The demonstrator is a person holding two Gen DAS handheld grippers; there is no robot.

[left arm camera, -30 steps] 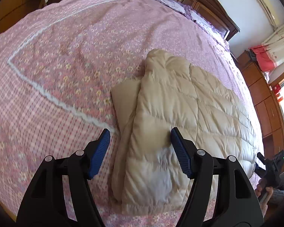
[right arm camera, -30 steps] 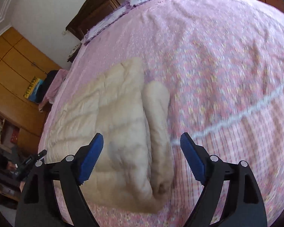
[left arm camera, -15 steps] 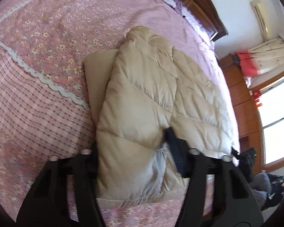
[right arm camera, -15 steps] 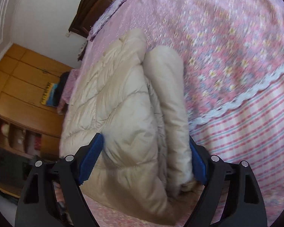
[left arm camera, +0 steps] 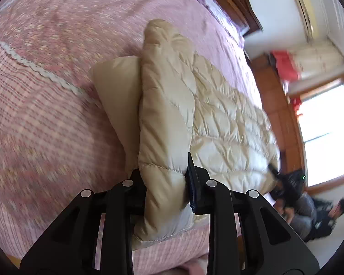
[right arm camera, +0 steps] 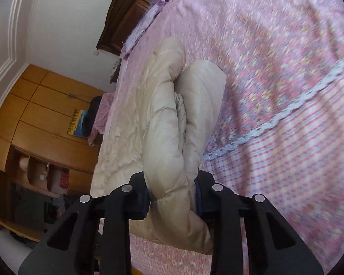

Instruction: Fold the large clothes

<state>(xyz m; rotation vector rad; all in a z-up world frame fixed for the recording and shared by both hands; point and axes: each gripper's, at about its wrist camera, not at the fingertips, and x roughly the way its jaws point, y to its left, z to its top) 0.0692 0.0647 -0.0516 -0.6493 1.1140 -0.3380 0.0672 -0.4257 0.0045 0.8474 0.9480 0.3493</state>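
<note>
Both tools [left arm camera: 166,190] [right arm camera: 172,198] have closed, pads buried in jacket [left arm camera: 165,105].

Bed [left arm camera: 45,119] (pink-covered) bears jacket [left arm camera: 229,123].

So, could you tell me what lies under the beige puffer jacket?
The puffer jacket lies on the pink floral bedspread, which shows all round it; whatever is directly beneath the jacket is covered.

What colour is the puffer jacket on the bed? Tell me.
Beige, with quilted stitching; the puffer jacket shows best in the left wrist view.
</note>
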